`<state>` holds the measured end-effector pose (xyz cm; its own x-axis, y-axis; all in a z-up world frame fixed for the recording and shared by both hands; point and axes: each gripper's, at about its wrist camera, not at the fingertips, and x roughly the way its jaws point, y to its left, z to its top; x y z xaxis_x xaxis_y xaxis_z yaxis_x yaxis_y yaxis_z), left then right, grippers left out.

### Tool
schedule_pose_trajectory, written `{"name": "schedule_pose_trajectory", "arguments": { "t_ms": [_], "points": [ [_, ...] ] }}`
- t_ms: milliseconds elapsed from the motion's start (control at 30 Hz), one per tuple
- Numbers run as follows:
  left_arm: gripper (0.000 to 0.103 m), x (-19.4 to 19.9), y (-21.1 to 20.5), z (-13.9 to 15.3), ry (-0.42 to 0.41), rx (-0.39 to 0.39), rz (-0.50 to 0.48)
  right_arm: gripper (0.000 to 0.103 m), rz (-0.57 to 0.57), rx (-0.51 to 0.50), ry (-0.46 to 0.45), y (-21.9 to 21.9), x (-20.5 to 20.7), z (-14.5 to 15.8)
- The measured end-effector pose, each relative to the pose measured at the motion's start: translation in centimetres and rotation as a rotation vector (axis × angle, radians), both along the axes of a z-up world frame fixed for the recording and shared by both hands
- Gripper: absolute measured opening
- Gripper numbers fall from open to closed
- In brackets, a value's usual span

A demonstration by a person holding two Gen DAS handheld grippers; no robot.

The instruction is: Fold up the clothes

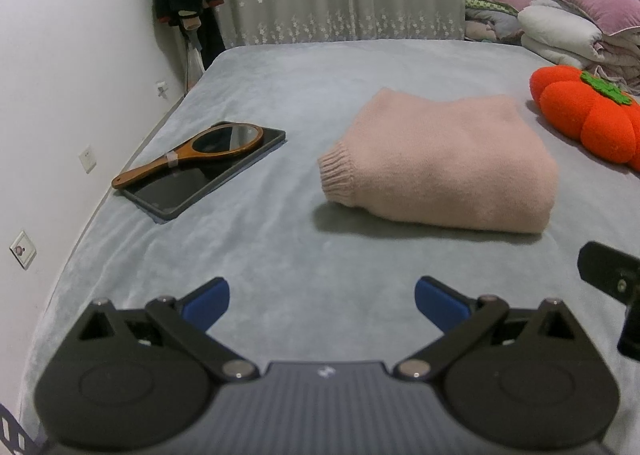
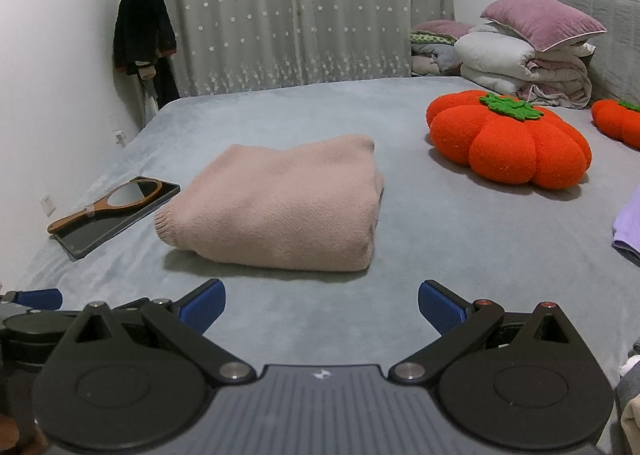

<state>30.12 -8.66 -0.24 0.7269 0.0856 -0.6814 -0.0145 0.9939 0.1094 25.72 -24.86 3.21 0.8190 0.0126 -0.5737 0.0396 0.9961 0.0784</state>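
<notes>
A pink knitted sweater [image 1: 440, 163] lies folded into a thick rectangle on the grey bed [image 1: 280, 255], its ribbed cuff end pointing left. The right wrist view shows the same sweater [image 2: 276, 211] at the centre. My left gripper [image 1: 322, 301] hovers open over bare bedding, short of the sweater, with nothing between its blue pads. My right gripper [image 2: 322, 305] is open too, just in front of the sweater's near edge and apart from it. A part of the right gripper [image 1: 612, 275] shows at the left wrist view's right edge.
A wooden hand mirror [image 1: 192, 153] rests on a dark tablet [image 1: 204, 175] left of the sweater. An orange pumpkin cushion [image 2: 508, 143] sits to the right, a second cushion [image 2: 618, 121] beyond. Stacked pillows and quilts [image 2: 528, 59] fill the far right. A lilac cloth [image 2: 628, 227] lies at the right edge.
</notes>
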Motion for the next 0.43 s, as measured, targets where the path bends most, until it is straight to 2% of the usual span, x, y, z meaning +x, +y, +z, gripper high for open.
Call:
{"name": "schedule_pose_trajectory", "arguments": {
  "t_ms": [433],
  "points": [
    [0.103,-0.12,-0.01,0.08,-0.010,0.006,0.000,0.103,0.001,-0.007,0.004,0.09,0.09,-0.13]
  ]
}}
